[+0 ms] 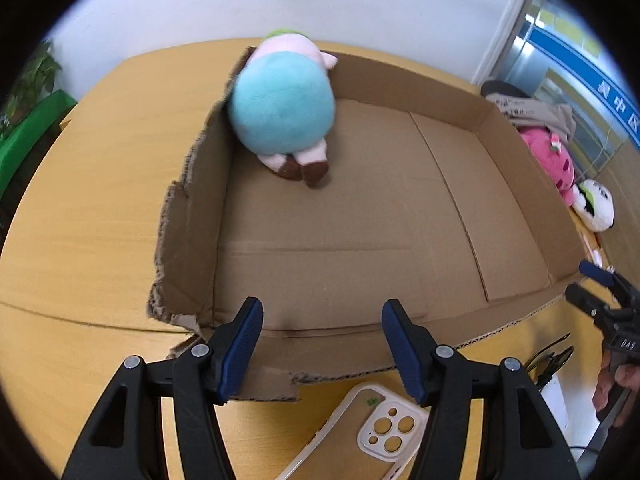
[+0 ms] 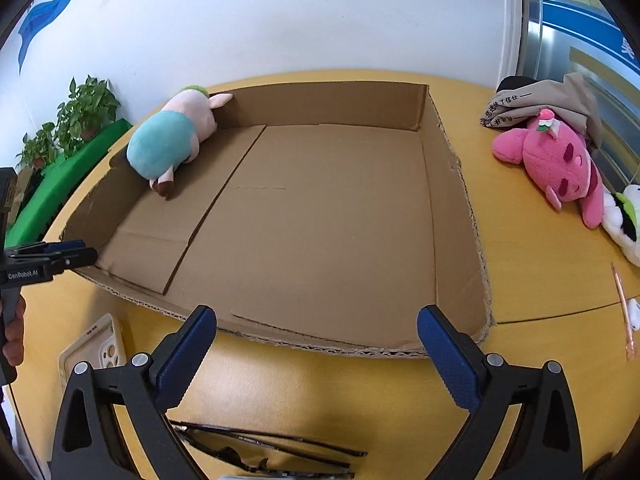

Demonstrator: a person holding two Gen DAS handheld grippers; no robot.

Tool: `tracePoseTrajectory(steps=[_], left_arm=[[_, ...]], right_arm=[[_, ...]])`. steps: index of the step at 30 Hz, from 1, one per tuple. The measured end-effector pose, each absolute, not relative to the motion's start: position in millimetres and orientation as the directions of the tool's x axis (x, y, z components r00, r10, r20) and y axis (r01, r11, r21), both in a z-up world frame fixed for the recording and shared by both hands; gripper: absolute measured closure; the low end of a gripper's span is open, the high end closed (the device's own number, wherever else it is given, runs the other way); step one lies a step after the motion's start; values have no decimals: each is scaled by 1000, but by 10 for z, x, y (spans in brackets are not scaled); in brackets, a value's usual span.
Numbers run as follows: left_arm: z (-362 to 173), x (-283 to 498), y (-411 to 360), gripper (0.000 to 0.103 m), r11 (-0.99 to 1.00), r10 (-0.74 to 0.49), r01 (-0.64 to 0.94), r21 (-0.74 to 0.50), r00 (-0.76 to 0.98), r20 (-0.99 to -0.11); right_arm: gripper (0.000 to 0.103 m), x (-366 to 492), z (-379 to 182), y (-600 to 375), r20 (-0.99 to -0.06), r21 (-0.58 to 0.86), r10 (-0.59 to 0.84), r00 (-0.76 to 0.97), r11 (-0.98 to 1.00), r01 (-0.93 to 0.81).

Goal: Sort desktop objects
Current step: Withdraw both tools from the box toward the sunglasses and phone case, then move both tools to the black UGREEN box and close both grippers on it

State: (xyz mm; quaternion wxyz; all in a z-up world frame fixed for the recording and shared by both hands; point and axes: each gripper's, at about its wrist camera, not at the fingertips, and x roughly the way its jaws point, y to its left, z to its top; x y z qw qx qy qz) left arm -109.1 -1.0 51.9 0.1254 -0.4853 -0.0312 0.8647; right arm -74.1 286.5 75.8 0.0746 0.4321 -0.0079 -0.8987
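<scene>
A wide, shallow cardboard box (image 1: 404, 80) (image 2: 320, 104) lies on the yellow table. A plush pig in a teal shirt (image 1: 284, 108) (image 2: 168, 144) rests in its far left corner, leaning on the wall. My left gripper (image 1: 322, 350) hovers open over the box's near edge with nothing between its fingers. A beige phone case (image 1: 360, 432) (image 2: 96, 348) lies on the table just below it. My right gripper (image 2: 318, 356) stands wide open and empty at the box's near rim. Black glasses (image 2: 260, 448) lie beneath it. Each gripper shows in the other's view: right gripper (image 1: 582, 282), left gripper (image 2: 80, 252).
To the right of the box lie a pink plush (image 2: 556, 164) (image 1: 552, 160), a white plush (image 2: 624, 220) (image 1: 596, 204) and a grey printed cloth (image 2: 548, 100). A pink pen (image 2: 624, 312) lies near the table's right edge. Potted plants (image 2: 68, 120) stand at the left.
</scene>
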Motion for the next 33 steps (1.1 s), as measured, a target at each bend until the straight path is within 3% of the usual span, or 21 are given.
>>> tracePoseTrajectory(steps=[3,5,8,12,15,17,19,21,23,25,29,33], left_arm=[[709,-908,-66,41,-971,234,-186,-153,-581,-779],[866,-739,-90,41,-975,211,-189,-115,-635,-743],[999,-625,-98,31,-979,186,-193,-73,-673,-716],[1008,-718,-67,29,-973,201,-222,-65,-673,-712],[792,-962,-141,29,-940,336,-251,-229,-584,-739],[622,-1102,-185,32,-932,363,-222,-287,-533,-765],[641,-1077,-167,32,-938,345,-229,-260,-567,-748],[620,-1058,-120,32,-941,334,-234,-244,-535,-776],[569,-1021,-105,40,-935,349,-238,-262,-498,-794],[549,-942,-90,42,-936,345,-246,-252,-500,-794],[575,-819,-94,49,-931,362,-234,-281,-490,-793],[684,-711,-73,49,-947,316,-217,-235,-524,-791]], right_arm=[[1,-664,877,2800,-770,93,-166,-617,-985,149],[1,-429,1122,2694,-711,75,-176,-680,-982,175],[0,-75,1416,2551,-632,99,-218,-743,-974,202],[2,237,1501,2467,-570,136,-258,-780,-966,220],[20,197,1425,2475,-606,136,-217,-765,-976,169],[23,217,1430,2584,-594,196,-224,-773,-972,131],[36,296,1451,2664,-578,189,-188,-794,-977,94],[40,342,1449,2703,-588,173,-171,-790,-981,84],[35,337,1421,2755,-617,197,-192,-764,-977,87],[1,311,1407,2770,-630,241,-239,-739,-965,107],[0,383,1483,2697,-602,214,-243,-761,-967,141],[0,388,1471,2680,-601,208,-256,-757,-965,162]])
